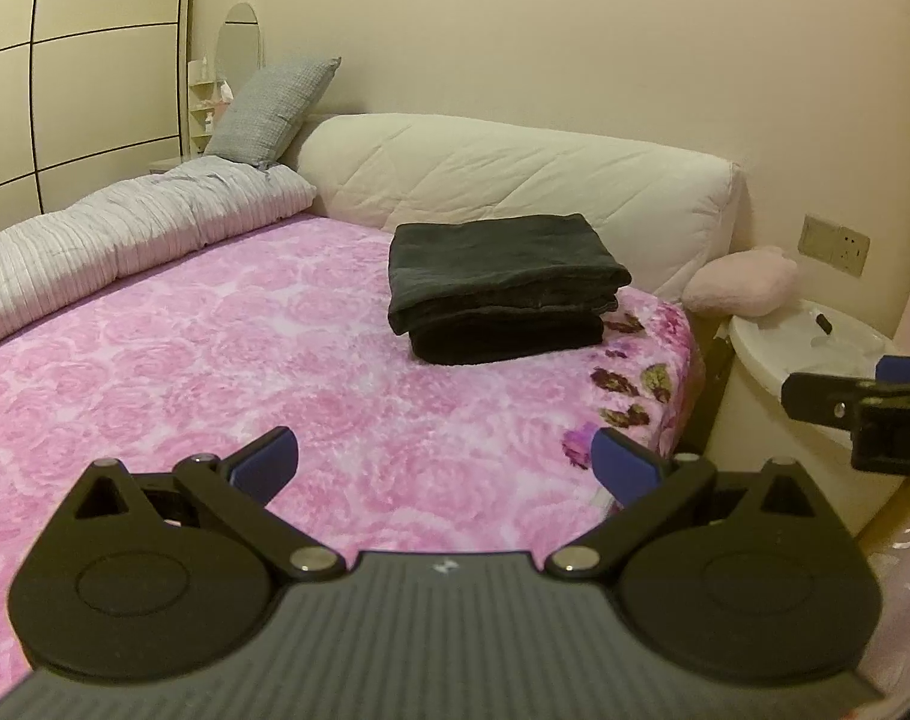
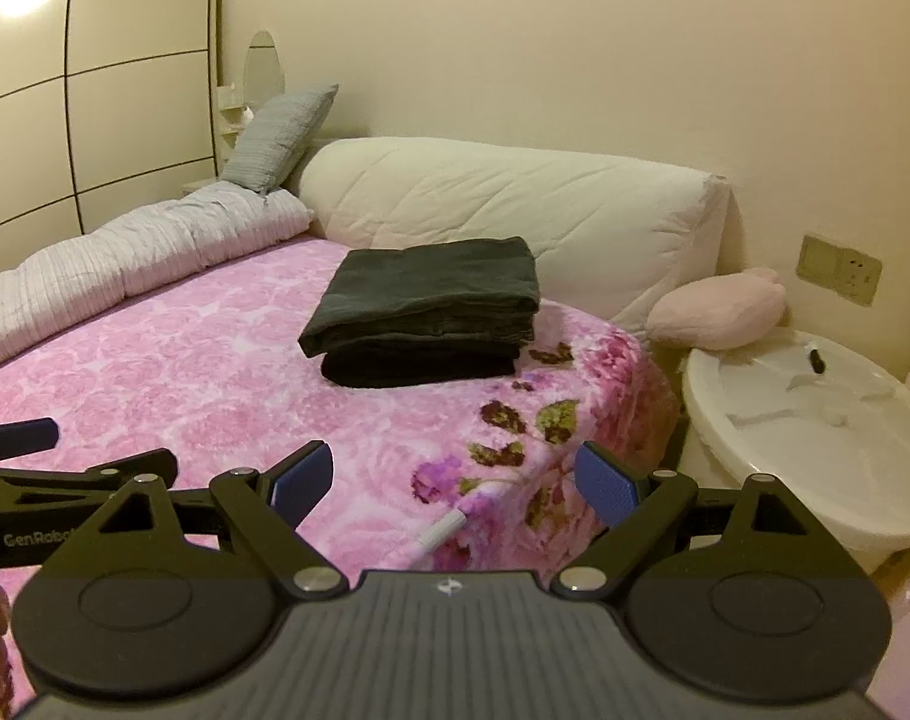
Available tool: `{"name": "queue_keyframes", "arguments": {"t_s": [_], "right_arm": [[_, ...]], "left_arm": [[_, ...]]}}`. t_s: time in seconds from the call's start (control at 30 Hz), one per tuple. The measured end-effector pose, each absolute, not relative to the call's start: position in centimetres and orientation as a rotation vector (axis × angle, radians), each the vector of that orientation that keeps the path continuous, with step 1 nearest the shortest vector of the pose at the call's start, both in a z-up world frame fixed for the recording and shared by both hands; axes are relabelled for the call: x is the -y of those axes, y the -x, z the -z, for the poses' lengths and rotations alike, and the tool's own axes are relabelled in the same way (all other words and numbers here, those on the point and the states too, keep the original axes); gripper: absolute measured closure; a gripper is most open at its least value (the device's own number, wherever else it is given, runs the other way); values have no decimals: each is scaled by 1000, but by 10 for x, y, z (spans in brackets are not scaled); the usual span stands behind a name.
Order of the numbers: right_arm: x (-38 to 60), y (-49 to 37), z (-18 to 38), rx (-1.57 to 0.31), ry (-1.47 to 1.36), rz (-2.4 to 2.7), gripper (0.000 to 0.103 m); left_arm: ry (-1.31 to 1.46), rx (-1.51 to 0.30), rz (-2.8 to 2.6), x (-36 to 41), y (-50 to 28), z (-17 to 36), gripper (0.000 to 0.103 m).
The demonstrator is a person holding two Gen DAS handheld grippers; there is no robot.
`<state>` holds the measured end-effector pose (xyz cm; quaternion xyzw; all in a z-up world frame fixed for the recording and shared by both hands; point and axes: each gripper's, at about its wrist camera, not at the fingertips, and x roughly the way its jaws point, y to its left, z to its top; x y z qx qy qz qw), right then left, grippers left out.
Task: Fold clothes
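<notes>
Left wrist view: the left gripper (image 1: 443, 462) hangs spread and empty over the bed (image 1: 215, 348); the dark clothes (image 1: 503, 288) lie folded and stacked near its far right corner. Right wrist view: the right gripper (image 2: 455, 483) is likewise apart, holding nothing; the stack already lies as folding would leave it, so no next move is settled.

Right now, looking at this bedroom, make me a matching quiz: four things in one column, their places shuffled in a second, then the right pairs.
1. dark folded clothes
2. grey pillow
3. pink cushion
4. striped duvet

A. rolled along the bed's far left edge
B. beside the white round nightstand
C. stacked on the pink floral blanket
D. propped in the far corner

Pairs: 1-C, 2-D, 3-B, 4-A
</notes>
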<state>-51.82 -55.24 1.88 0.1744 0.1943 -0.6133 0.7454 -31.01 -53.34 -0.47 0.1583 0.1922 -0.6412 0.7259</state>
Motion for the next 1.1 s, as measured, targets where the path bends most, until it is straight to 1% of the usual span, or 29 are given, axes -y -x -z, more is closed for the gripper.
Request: {"name": "queue_keyframes", "arguments": {"t_s": [0.5,1.1], "right_arm": [[528,518,-27,-410,-396,1323,14],[526,509,-32,-406,-377,1310,14]], "left_arm": [[-329,-425,1389,507,309,-8,0],[-343,-413,1407,506,309,-7,0]]}}
